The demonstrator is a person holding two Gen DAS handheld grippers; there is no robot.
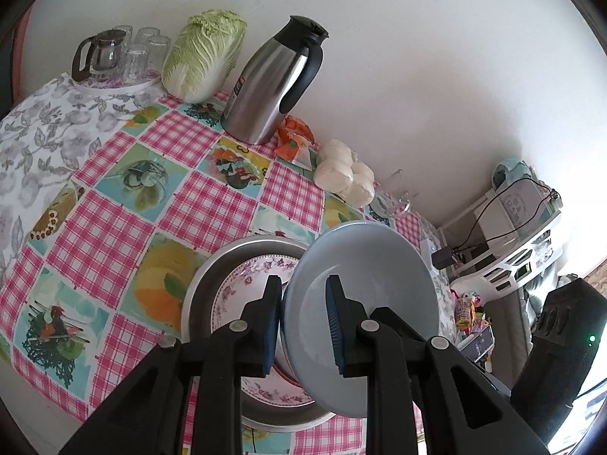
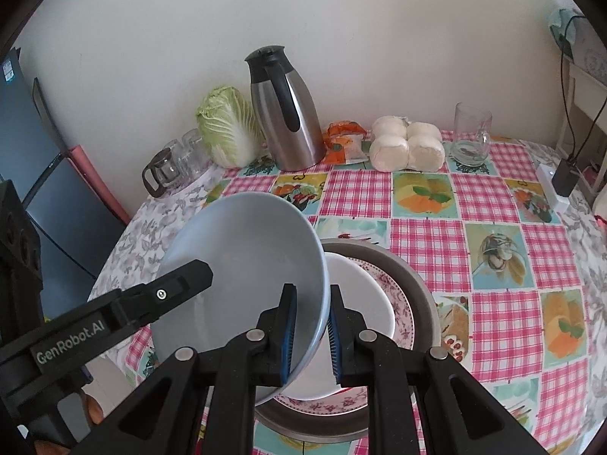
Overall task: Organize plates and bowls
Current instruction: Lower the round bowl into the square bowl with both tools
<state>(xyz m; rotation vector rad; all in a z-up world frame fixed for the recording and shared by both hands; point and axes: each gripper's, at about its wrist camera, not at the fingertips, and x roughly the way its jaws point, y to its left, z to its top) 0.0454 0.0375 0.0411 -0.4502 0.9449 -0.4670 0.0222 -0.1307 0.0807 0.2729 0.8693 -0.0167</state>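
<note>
Carrying the blue bowl [image 2: 242, 265], tilted, left gripper [image 1: 303, 326] and right gripper [image 2: 311, 335] pinching opposite rims, you next level it over the floral plate [image 2: 398, 299].

Checked pink tablecloth [image 2: 425, 242] w/ food-picture squares. Along the wall: steel thermos jug [image 2: 287, 113] w/ black handle, napa cabbage [image 2: 227, 129] just left of it, touching. Farther left, glass teapot [image 1: 99, 53] & upturned glasses [image 1: 146, 51] on a white tray. Right of jug: orange packet [image 2: 343, 140], then four white buns [image 2: 408, 144] in a clump, then empty glass mug [image 2: 470, 134]. White shelf unit [image 1: 519, 242] w/ cables beyond the table edge.
</note>
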